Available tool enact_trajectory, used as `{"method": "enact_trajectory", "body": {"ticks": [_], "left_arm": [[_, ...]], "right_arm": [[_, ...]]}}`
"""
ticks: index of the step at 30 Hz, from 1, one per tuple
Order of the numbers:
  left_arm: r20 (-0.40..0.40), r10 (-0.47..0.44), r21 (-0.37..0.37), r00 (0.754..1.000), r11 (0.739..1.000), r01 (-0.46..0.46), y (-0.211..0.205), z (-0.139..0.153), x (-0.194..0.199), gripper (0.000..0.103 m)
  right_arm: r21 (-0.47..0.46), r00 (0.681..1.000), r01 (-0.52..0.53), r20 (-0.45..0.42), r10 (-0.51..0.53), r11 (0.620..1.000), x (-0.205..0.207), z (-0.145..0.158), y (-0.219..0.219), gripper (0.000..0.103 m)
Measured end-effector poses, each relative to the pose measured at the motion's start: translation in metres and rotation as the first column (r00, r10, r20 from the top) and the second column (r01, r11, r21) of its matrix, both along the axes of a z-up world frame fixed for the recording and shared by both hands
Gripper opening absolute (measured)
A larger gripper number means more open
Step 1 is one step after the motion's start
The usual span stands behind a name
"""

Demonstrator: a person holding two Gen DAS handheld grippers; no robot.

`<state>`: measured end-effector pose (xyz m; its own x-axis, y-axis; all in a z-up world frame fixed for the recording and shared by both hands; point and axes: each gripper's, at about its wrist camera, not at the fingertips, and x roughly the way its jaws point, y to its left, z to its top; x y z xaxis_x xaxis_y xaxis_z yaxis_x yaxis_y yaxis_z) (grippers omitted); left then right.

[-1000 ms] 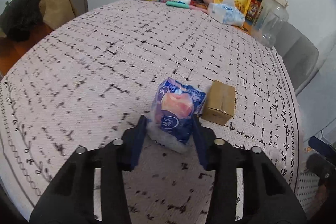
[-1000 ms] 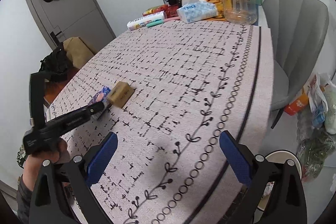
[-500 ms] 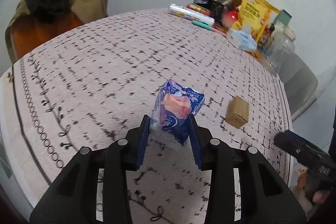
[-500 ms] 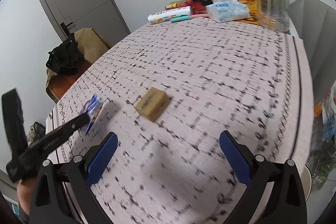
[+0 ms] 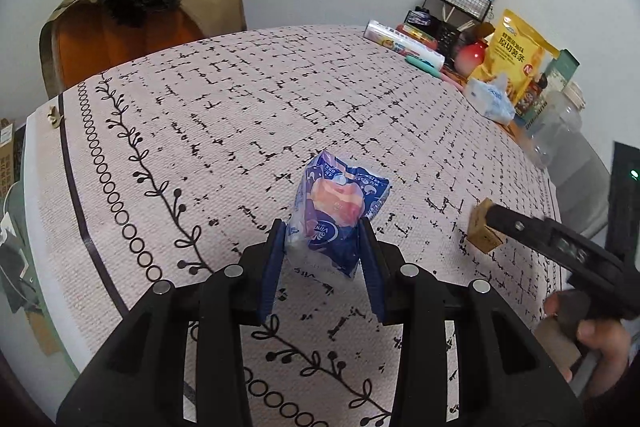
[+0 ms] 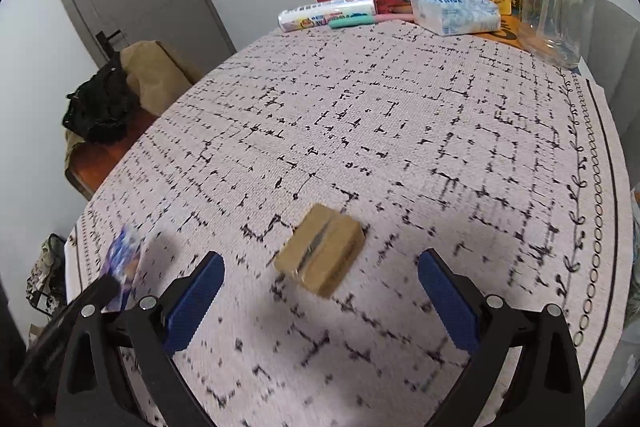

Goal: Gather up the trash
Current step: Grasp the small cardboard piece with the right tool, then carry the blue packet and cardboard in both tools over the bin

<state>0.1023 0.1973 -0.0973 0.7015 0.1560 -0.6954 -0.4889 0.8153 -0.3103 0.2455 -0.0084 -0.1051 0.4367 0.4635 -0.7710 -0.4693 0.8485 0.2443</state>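
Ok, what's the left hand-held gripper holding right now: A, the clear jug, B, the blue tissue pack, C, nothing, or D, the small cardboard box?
B: in the left wrist view the left hand-held gripper is shut on the blue tissue pack, while the cardboard box lies on the table between the open fingers of the right hand-held gripper.

A blue packet [image 5: 334, 223] with a pink picture on it is crumpled and stands up, off the cloth, squeezed at its sides. A small brown box [image 6: 322, 254] lies flat on the cloth, well apart to its right, taped along the top.
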Motion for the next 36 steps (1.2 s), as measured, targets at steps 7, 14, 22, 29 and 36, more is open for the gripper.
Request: {"method": "enact_trajectory", "body": {"ticks": [7, 14, 22, 29, 36], "left_arm": [[0.004, 0.017, -0.009, 1.0, 1.0, -0.017, 0.003, -0.001, -0.006, 0.036], [0.006, 0.021, -0.018, 1.0, 1.0, -0.021, 0.005, -0.002, -0.007, 0.036], [0.026, -0.023, -0.02, 0.999, 1.0, 0.024, -0.017, 0.005, 0.003, 0.036], [0.046, -0.094, -0.013, 0.994, 0.995, 0.095, -0.05, 0.017, 0.017, 0.036], [0.074, -0.195, 0.015, 0.978, 0.981, 0.195, -0.097, 0.033, 0.031, 0.036]], "right_arm": [[-0.138, 0.998, 0.058, 0.025, -0.055, 0.989, 0.012, -0.013, 0.026, 0.092], [-0.125, 1.0, 0.025, 0.021, -0.022, 0.992, 0.003, -0.011, 0.009, 0.032], [0.021, 0.999, -0.035, 0.029, 0.034, 0.999, -0.026, 0.007, -0.036, 0.032], [0.119, 1.0, -0.005, 0.021, 0.002, 0.993, -0.037, 0.024, -0.091, 0.032], [0.146, 0.997, 0.066, 0.036, -0.072, 0.987, -0.042, 0.035, -0.151, 0.032]]}}
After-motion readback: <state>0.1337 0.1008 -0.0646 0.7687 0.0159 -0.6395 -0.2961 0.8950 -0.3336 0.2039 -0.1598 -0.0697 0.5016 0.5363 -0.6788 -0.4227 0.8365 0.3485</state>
